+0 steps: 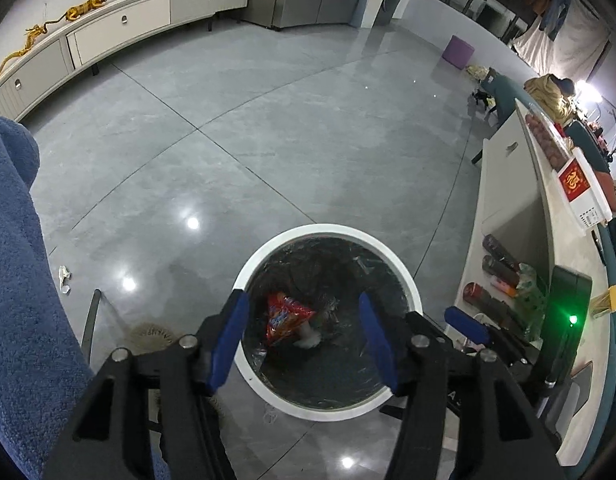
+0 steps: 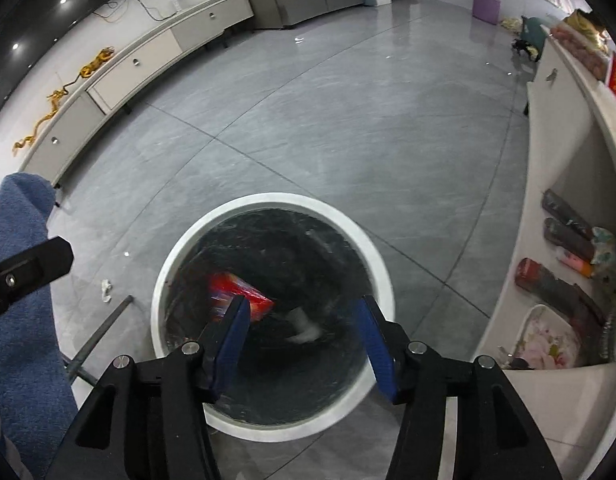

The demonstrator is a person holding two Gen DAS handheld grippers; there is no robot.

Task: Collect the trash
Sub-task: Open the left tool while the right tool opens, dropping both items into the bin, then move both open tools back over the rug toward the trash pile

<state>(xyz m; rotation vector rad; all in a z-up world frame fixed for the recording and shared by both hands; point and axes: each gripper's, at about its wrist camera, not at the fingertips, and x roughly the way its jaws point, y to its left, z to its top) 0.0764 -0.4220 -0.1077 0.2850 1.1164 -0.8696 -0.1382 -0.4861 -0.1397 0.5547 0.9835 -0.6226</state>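
Left claw (image 1: 303, 340) and right claw (image 2: 303, 344) both gape empty. Below each: bin (image 1: 414, 292), red wrapper (image 1: 285, 316) and white scrap (image 1: 308, 338) inside.

Bin (image 1: 408, 276) mouth wide open, white rim unobstructed all round; both sets of fingers hang above it with empty air between them. Red wrapper (image 1: 285, 316) and white scrap (image 2: 303, 328) lie low inside, well below the rim. Floor (image 1: 267, 140) beyond the bin open far out. Right: white bench (image 2: 548, 200) close beside the bin. Left: blue towel (image 1: 23, 280), metal rod (image 2: 103, 332), crumpled tissue (image 1: 64, 278) on floor
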